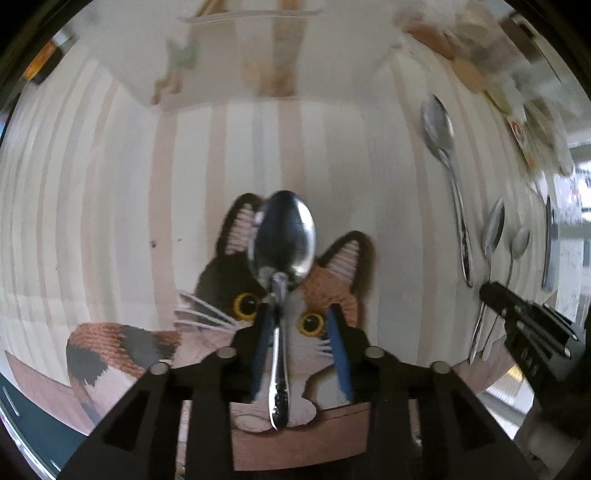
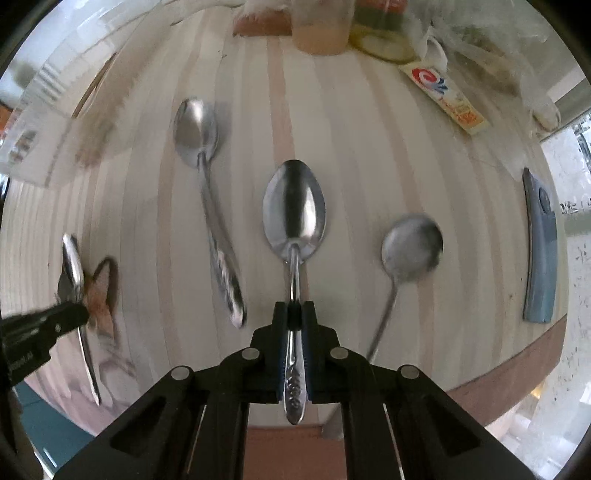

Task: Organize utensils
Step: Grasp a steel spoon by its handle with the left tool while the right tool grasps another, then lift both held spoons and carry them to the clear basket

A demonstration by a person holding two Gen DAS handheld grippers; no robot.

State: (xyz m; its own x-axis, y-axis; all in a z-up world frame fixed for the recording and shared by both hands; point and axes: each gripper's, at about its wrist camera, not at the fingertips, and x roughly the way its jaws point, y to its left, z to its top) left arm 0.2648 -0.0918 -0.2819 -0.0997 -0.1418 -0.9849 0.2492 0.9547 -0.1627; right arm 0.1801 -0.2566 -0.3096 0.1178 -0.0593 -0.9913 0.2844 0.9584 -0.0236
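Observation:
In the left wrist view my left gripper [image 1: 301, 314] is open, its blue-padded fingers [image 1: 338, 332] standing wide apart around a steel spoon [image 1: 284, 236] that lies over a cat-shaped mat [image 1: 221, 295]; only the left pad seems to touch the handle. In the right wrist view my right gripper [image 2: 294, 314] is shut on the handle of another steel spoon [image 2: 294, 206], bowl pointing away. A long spoon [image 2: 208, 192] lies to its left and a round-bowled spoon [image 2: 410, 247] to its right. The right gripper also shows in the left wrist view [image 1: 517, 317], at the right.
The striped wooden table [image 2: 354, 147] carries jars and packets along its far edge [image 2: 369, 29], a yellow sachet [image 2: 447, 96] and a grey-blue flat case [image 2: 541, 251] at the right. A white container [image 1: 251, 51] stands at the far side in the left view.

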